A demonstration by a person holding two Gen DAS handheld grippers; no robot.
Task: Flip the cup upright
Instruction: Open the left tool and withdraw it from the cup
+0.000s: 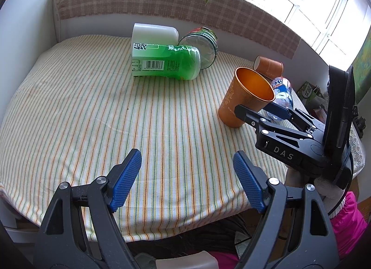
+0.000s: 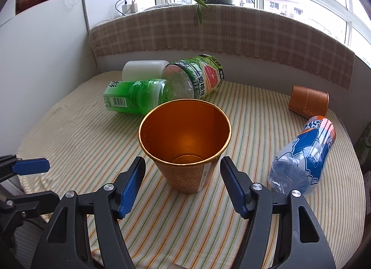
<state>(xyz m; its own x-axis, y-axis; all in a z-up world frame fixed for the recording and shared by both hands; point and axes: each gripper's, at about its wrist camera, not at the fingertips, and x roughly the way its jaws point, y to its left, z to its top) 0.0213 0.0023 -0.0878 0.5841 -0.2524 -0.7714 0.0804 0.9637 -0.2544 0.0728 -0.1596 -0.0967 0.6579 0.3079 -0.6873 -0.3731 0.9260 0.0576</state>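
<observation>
On the striped surface (image 2: 81, 134), the orange cup (image 2: 185, 143) stands upright, mouth up, near the front right area. The right claw (image 2: 182, 184) sits just behind it, fingers spread apart on either side of the cup's lower wall, not visibly touching it. The left claw (image 1: 187, 179) hangs over bare cloth at the near edge, fingers apart, holding nothing. A second orange cup (image 2: 308, 103) lies on its side at the far right. A blue-labelled bottle (image 2: 303, 155) lies beside the upright cup; two green bottles (image 2: 136, 98) and a white container (image 2: 143, 68) lie further back.
</observation>
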